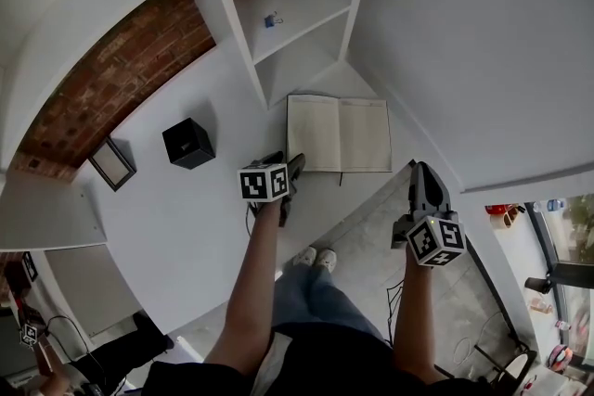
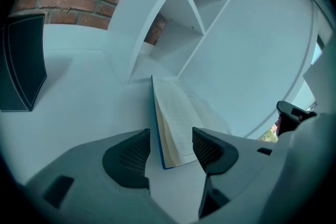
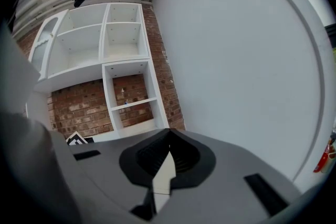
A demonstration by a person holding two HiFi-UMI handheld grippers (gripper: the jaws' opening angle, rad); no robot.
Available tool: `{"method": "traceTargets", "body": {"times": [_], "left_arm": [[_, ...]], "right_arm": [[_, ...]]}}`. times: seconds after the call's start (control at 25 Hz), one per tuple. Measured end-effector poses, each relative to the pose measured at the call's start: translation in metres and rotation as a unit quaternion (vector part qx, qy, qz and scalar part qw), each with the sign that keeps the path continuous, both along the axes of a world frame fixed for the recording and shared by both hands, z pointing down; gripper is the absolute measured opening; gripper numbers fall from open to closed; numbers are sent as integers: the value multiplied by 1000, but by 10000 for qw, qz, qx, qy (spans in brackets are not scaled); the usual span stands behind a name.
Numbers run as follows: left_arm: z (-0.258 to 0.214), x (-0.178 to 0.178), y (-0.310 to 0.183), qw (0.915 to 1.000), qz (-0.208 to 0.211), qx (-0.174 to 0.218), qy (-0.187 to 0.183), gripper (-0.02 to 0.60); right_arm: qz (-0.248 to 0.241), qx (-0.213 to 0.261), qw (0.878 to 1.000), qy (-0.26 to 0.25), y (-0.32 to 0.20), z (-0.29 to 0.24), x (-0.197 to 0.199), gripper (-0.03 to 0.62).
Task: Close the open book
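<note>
The book (image 1: 339, 134) lies open on the white bench (image 1: 186, 227) at twelve o'clock, the left tongs (image 2: 170, 152) gaping at its seven-o'clock corner, likely to lift the cover, while the right tongs (image 3: 167, 157), pressed together and empty, wait at four o'clock.

White shelving (image 1: 297, 5) against a brick wall (image 1: 121, 70); white table (image 1: 186, 218) below.

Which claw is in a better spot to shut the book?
Left. The left claw has its jaws apart around the book's left corner. The right claw is shut, off to the book's right, aimed away from it.
</note>
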State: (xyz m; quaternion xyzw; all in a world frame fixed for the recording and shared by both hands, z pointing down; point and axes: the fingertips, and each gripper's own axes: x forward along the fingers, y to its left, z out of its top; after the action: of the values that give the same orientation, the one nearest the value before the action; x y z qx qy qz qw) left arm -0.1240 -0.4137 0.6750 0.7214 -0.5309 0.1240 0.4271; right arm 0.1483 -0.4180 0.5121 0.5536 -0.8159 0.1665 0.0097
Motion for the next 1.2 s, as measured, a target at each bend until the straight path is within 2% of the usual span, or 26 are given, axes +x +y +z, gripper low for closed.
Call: {"method": "traceTargets", "body": {"times": [0.16,0.28,0.52,0.84,1.2], "left_arm": [[6,7,0,9992,-26,-178,357,222],[9,9,1,9989,-35,-222,406,221],[3,2,1,9989,-132,-83,441,139],[-33,9,-1,9961,-45,511,712,55],[-89,62,-11,9886,589,1155,760,37]], "right_arm": [[-23,-7,10000,-24,-5,0,0,-2],[-33,-15,10000,-31,-7,2,-1,-2],[-30,-29,10000,-41,-8,3,1,-2],[-47,-30,10000,-64,-5,3,-2,-2],[46,2,9999,-94,1,-1,6,-2]]}}
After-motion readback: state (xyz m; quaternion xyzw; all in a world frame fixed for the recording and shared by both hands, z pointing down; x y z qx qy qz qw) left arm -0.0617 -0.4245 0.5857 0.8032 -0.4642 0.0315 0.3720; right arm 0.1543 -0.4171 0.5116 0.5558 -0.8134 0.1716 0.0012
